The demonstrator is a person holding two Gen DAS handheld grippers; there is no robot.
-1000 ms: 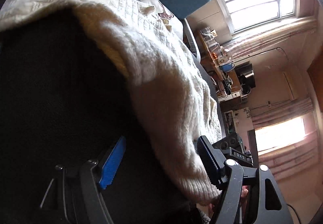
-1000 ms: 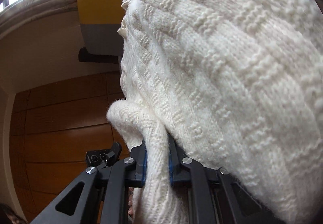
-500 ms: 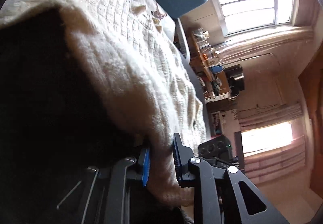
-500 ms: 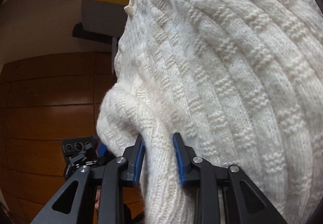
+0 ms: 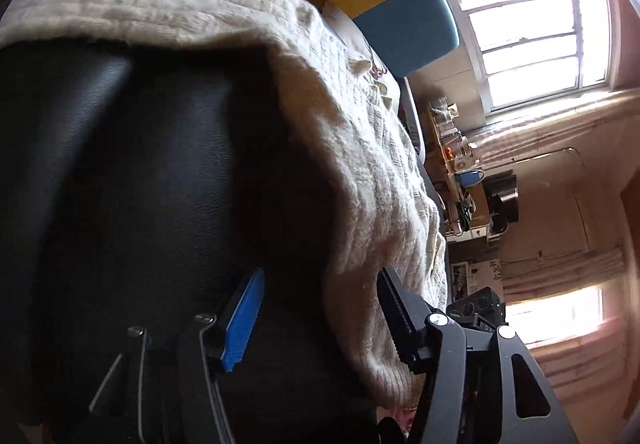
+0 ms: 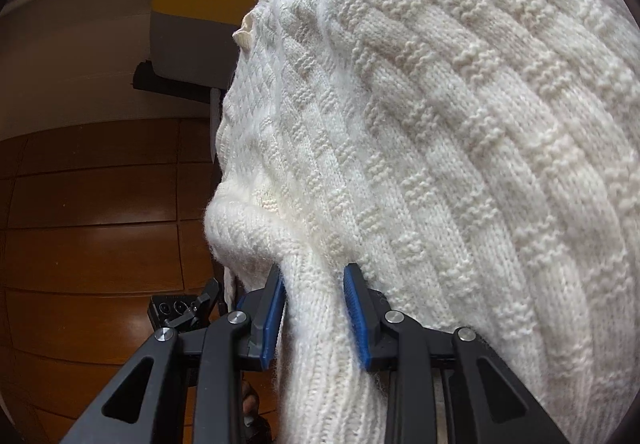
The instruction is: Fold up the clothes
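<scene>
A cream knitted sweater (image 6: 460, 148) lies draped over a black leather-like cushion (image 5: 140, 172), perhaps a sofa or chair, its edge hanging down past the front. In the right wrist view, a narrow rolled part of the knit, likely a sleeve or cuff (image 6: 316, 328), runs between the blue pads of the right gripper (image 6: 316, 314); the pads stand slightly apart and the wool fills the gap, so it looks released or barely pinching. The left gripper (image 5: 320, 318) is spread wide, with the hanging hem (image 5: 372, 332) lying against its right finger and the left blue pad clear of the fabric, holding nothing.

The risk from here, as I judge it, is that the heavy, stretchy knit slides off the smooth cushion once neither side grips it firmly, pulling the whole garment towards the wooden floor (image 6: 92, 244). A shallow bite on fluffy wool could also slip, or catch only one layer, leaving the fold crooked.
</scene>
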